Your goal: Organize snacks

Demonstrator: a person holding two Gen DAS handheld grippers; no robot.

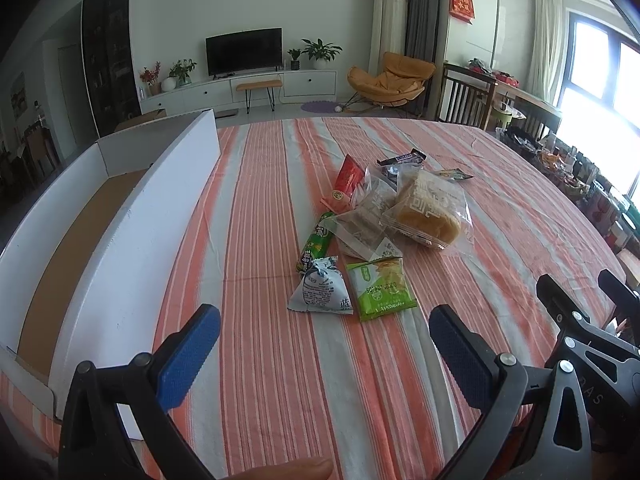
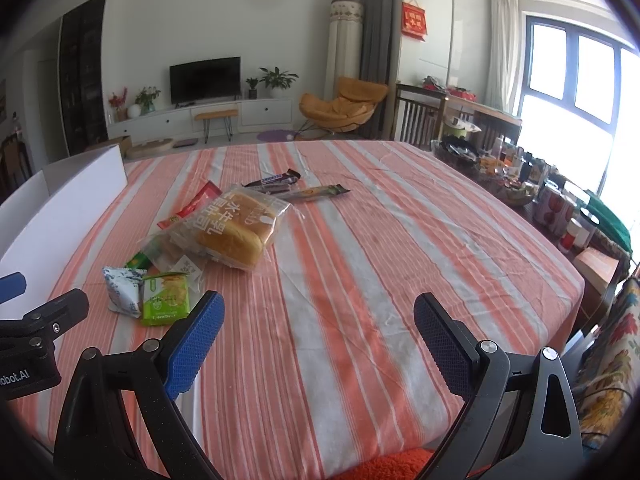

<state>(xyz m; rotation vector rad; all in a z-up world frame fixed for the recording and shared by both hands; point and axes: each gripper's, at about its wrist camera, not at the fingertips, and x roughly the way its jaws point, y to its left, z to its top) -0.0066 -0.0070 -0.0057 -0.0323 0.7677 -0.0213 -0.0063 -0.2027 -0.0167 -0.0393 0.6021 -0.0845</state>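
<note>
I read "SNICKERS" on the dark brown chocolate bar wrapper (image 2: 276,181), and "obot.AI" on the left claw's (image 2: 8,286) black body.

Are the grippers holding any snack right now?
No. The left gripper and right gripper are both open and empty, above the striped tablecloth.

A matt, slightly creased orange-and-white striped cloth (image 1: 280,240) covers the desk. The clear glossy plastic bread wrapper (image 1: 428,210) shines over its soft golden loaf, and the green glossy foil snack packet (image 1: 382,290) and the white-blue crinkled foil pouch (image 1: 320,290) catch the light. The white smooth cardboard box (image 1: 120,240) shows a raw brown matt floor inside. Each hand-held gripper, left (image 1: 324,350) and right (image 2: 318,340), is matt black plastic with blue dimpled rubbery pads (image 1: 188,360) and bright metal rivets (image 2: 488,346).
</note>
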